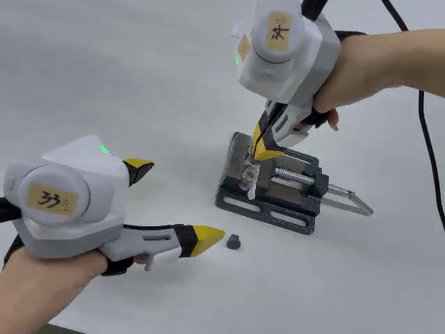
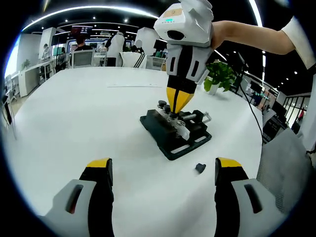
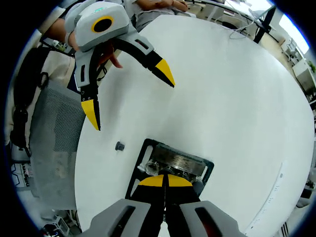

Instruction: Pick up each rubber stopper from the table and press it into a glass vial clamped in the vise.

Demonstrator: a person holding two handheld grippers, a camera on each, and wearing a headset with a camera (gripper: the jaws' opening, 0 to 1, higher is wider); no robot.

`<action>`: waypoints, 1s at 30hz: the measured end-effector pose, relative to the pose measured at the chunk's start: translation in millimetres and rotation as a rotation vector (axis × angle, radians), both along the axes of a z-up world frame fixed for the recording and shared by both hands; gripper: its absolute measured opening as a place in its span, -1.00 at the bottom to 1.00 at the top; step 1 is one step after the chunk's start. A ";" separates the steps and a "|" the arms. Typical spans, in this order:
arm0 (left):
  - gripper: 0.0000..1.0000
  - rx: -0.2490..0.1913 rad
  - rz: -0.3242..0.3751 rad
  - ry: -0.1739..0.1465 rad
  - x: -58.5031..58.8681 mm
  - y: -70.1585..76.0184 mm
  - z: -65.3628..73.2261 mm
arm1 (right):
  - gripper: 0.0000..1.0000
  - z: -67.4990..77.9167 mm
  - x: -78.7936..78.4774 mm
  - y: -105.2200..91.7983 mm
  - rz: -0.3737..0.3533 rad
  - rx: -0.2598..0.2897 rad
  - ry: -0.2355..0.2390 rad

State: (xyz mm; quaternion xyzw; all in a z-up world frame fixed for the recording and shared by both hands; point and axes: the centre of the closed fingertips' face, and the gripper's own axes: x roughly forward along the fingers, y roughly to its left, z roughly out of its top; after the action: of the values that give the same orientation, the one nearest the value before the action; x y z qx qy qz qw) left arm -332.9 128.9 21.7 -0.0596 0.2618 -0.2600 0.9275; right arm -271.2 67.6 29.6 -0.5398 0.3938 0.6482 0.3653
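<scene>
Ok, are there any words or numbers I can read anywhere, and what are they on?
"33", handwritten, then a squiggle I can't read: tan sticker on the left gripper.
A handwritten mark, too unclear to read: top sticker on the right gripper.
Side sticker next to it: too blurred to read.

Vise (image 1: 295, 200) partly behind right claw (image 1: 261, 154)

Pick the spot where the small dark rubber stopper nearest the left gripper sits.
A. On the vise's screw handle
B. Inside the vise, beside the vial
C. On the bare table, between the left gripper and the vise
C: the rubber stopper lies on the white table, just ahead of the open left gripper and apart from the vise.
</scene>
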 end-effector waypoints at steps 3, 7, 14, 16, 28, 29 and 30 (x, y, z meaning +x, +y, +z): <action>0.68 -0.003 0.003 -0.005 1.4 -0.5 1.5 | -1.00 -0.4 2.6 -0.4 -0.026 -0.006 0.001; 0.68 -0.004 -0.001 -0.004 1.2 -2.6 1.8 | -1.00 -0.1 3.2 -1.3 -0.060 0.011 0.018; 0.67 0.000 -0.004 -0.012 1.5 -3.8 5.4 | -1.00 0.2 4.7 -3.3 -0.112 0.081 0.063; 0.67 0.002 -0.002 -0.015 1.3 -2.4 6.3 | -1.00 0.4 2.2 -3.5 -0.106 0.086 0.060; 0.67 0.008 -0.002 -0.029 0.5 -5.1 13.3 | -1.00 -0.3 4.0 -3.5 -0.003 0.034 -0.055; 0.67 0.007 -0.003 -0.031 0.2 -6.2 14.3 | -1.00 -0.4 3.6 -2.9 -0.006 0.035 -0.056; 0.67 0.007 -0.003 -0.031 0.0 -6.8 14.9 | -1.00 -0.2 3.3 -2.7 -0.013 0.037 -0.059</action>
State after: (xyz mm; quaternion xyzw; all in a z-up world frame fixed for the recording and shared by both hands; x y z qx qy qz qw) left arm -333.0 122.1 36.5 -0.0519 0.2484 -0.2615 0.9312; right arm -267.9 64.9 29.4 -0.5493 0.3742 0.6368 0.3908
